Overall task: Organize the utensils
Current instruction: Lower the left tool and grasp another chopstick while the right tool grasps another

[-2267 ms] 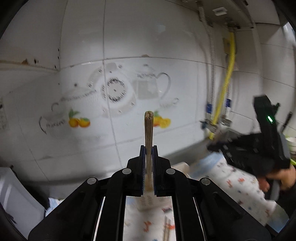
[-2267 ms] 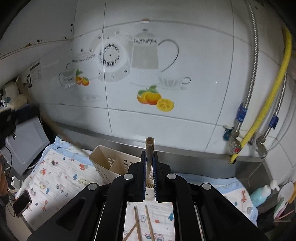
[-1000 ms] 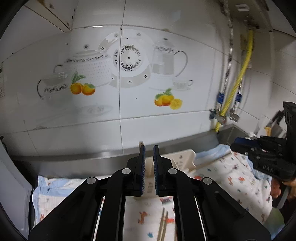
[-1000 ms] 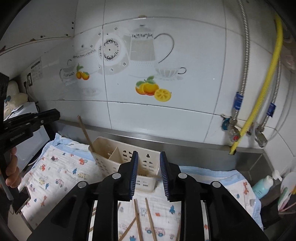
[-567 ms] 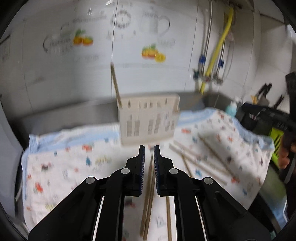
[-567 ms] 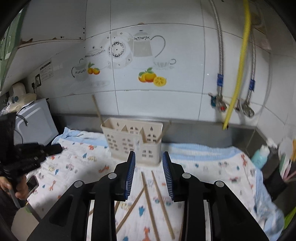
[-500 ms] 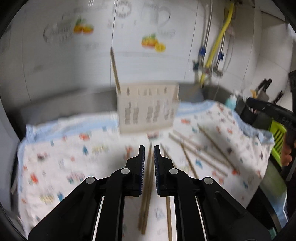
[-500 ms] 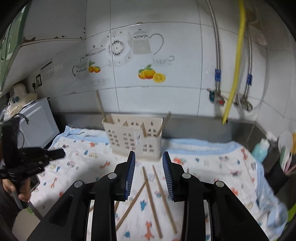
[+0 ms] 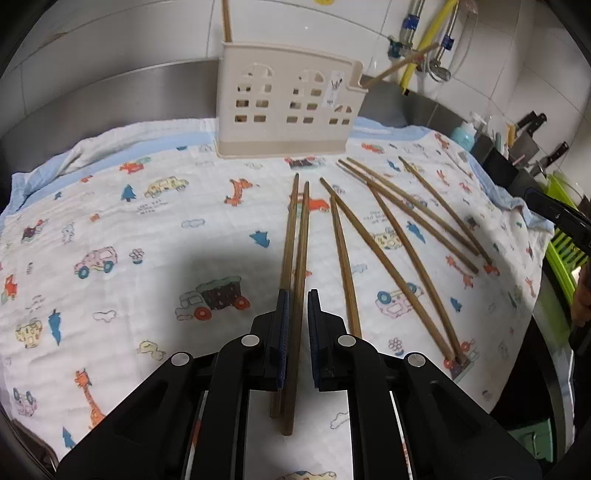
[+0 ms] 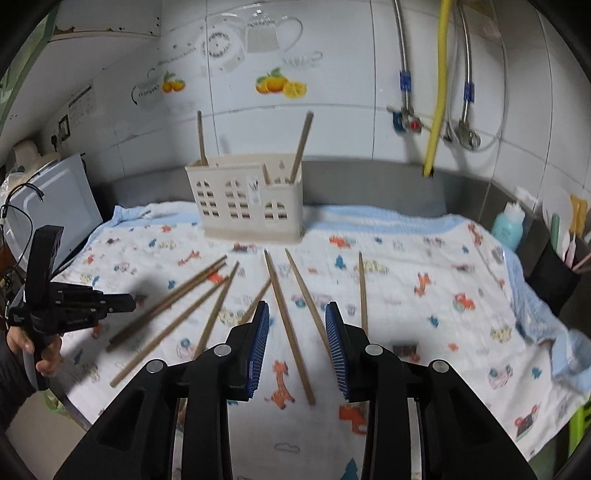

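I operate two hand-held grippers over a white cotton cloth printed with cartoon cars and animals, which covers the counter. Reading left to right in the left wrist view: my left gripper is low over the cloth, its blue-padded fingers a narrow gap apart and straddling a pair of brown bamboo chopsticks that lie side by side. One stick of the pair runs through the gap; the other lies under the left finger. I cannot tell whether the pads touch either stick. To the right of this pair, six loose bamboo chopsticks fan across the cloth, some crossing one another.

Behind them stands a cream plastic utensil holder with window-shaped cut-outs, resting on the cloth near the steel backsplash. One chopstick stands upright in its left end, and another leans out of its right end.

In the right wrist view, my right gripper hangs above the cloth, its fingers spread wide and holding nothing. Two chopsticks lie on the cloth below the gap. A single chopstick lies to the right of them. A teal plastic bottle stands at the far right
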{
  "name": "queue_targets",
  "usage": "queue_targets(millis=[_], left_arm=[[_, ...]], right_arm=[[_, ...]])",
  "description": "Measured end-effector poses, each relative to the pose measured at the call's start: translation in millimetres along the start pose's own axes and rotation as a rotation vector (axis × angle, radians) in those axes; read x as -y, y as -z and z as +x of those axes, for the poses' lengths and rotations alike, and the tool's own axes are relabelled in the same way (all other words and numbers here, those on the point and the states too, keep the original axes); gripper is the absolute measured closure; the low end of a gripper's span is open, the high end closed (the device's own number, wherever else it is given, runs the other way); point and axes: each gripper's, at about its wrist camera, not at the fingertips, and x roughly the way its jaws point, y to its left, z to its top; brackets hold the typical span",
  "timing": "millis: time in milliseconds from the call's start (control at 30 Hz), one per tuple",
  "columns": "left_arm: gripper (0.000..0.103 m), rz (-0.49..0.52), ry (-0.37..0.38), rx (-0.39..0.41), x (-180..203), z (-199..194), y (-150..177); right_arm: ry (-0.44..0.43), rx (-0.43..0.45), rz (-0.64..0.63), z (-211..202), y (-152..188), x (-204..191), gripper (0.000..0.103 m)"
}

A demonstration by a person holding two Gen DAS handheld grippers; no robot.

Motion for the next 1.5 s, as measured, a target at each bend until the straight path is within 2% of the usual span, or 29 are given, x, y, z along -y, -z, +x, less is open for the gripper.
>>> queue_targets(millis=[400,800,1000,1500], left_arm=[[0.093,0.003,-0.012,-0.042,-7,22,6],[0.090,0.014,-0.038,-0.056,-8,29,5],[0.090,0.017,-0.051,-0.046,-7,29,6],[0.090,0.028,-0.075,-0.031,-3,28,8]], right_arm=[[0.012,-0.029,0.014,13,12,11,0.070],[0.044,-0.050,0.056,22,23,35,0.070],[0.064,-0.088,0.069,36,30,48,0.070],[0.058,-0.161,0.111,91,38,64,0.085]])
